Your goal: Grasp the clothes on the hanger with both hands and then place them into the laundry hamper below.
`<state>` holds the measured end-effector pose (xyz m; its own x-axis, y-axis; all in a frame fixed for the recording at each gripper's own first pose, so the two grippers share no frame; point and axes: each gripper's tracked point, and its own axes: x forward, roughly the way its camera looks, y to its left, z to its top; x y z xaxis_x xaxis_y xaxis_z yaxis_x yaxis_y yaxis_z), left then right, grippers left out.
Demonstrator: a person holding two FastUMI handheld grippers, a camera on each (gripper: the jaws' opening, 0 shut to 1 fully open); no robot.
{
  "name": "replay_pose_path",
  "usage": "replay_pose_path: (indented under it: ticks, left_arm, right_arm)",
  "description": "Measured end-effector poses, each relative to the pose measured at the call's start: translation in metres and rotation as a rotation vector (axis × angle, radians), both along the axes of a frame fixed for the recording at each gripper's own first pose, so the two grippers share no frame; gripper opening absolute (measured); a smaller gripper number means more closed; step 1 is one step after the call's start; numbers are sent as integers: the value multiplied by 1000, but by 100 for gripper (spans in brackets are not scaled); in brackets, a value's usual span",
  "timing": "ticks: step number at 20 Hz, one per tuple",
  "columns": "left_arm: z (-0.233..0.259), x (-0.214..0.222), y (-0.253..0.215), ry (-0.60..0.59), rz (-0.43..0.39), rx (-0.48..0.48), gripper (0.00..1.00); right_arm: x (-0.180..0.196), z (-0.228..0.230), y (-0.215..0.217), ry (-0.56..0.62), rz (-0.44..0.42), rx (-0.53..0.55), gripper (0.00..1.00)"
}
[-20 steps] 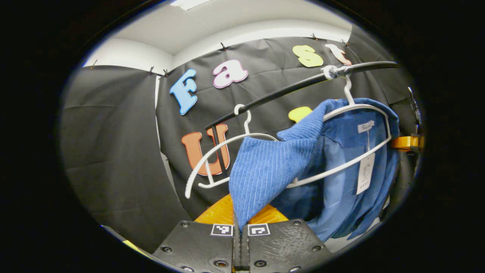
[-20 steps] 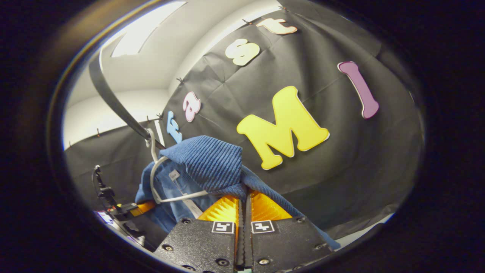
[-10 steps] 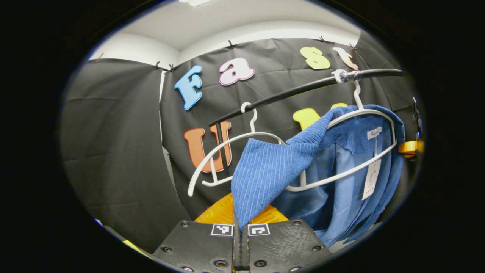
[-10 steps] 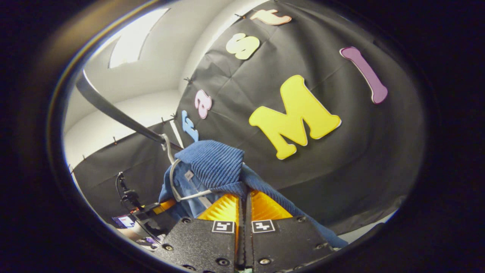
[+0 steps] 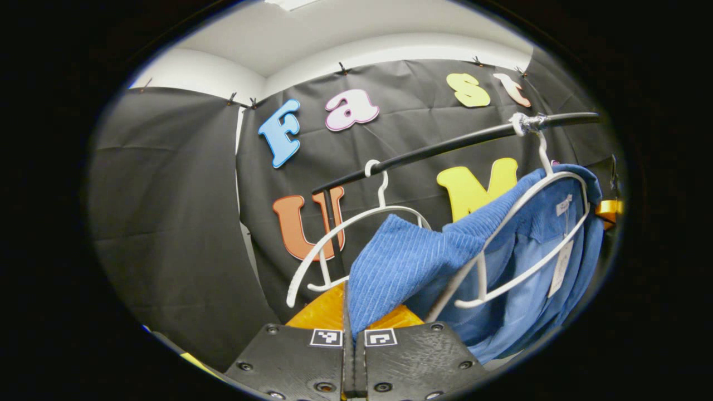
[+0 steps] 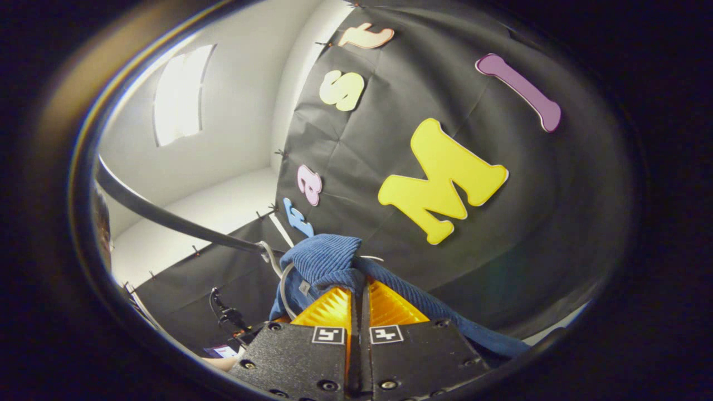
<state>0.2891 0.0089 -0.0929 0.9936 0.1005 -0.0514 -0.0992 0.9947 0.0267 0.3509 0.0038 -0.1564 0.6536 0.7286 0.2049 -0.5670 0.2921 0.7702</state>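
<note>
Below the rail point(image 5: 445, 146), both grippers point(image 5: 353, 323) point(image 6: 359, 303) pinched the blue shirt point(image 5: 406, 262). Its hanger point(image 5: 518, 250) sat tilted and might snag the collar, so a hard pull could unhook it.

Light falls from above: a ceiling panel point(image 6: 178, 94) glares white, blown out, in the right gripper view. The black cloth wall point(image 5: 167, 211) below it stays evenly dim, with soft shadows. Both views bend strongly toward their rims, curving the rail point(image 5: 445, 146). Centres are sharp; rims smear.
</note>
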Motion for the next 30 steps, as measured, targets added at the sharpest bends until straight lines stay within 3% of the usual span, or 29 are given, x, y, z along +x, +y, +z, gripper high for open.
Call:
replay_pose_path:
  ticks: [1, 2, 3, 5, 6, 8, 9, 11, 13, 14, 18, 20, 22, 24, 27, 30]
  left_arm:
    - [1, 2, 1, 2, 2, -2, 1]
    - [0, 4, 3, 3, 2, -4, 5]
    - [1, 5, 2, 6, -4, -10, 1]
    - [1, 11, 0, 7, -16, -16, 1]
    - [4, 13, -2, 3, -22, -13, 5]
    - [11, 15, -2, -14, -23, -4, 5]
    - [12, 15, -1, -15, -26, -6, 1]
    - [11, 18, 1, -7, -27, -24, 1]
    - [8, 17, 6, -6, -21, -15, 5]
    - [6, 18, 8, -3, -19, -11, 1]
    - [8, 24, 8, -16, -19, -17, 5]
    - [13, 25, 7, -25, -19, -12, 5]
    - [14, 31, 8, -27, -20, -27, 5]
    - [14, 34, 7, -26, -31, -51, 1]
    - [10, 45, 1, -17, -48, -38, 0]
    - [0, 48, 3, 8, -53, -62, 1]
  right_arm:
    - [0, 1, 4, 5, 22, -5, 3]
    - [3, 2, 3, 4, 12, -15, 3]
    - [7, 4, 3, 0, 15, -11, 3]
    - [12, 11, -5, -2, -5, 2, 4]
    - [15, 13, -6, -7, -3, -16, 3]
    - [14, 17, -12, -4, 3, -7, 3]
    - [15, 14, -15, 6, 6, -12, 3]
    - [17, 3, -10, 40, 2, -72, 3]
    - [4, -6, -6, 5, 21, -133, 3]
    - [-2, -4, -4, -2, 42, -110, 4]
    - [-9, -2, 3, -29, 55, -94, 3]
    - [-8, 1, -4, -29, 27, -93, 3]
    - [-9, 21, -16, -41, 20, 9, 3]
    - [10, 36, -36, -16, -56, 66, 3]
    - [42, 6, -32, 64, -120, -14, 3]
    - [58, -6, -20, 117, -122, 6, 4]
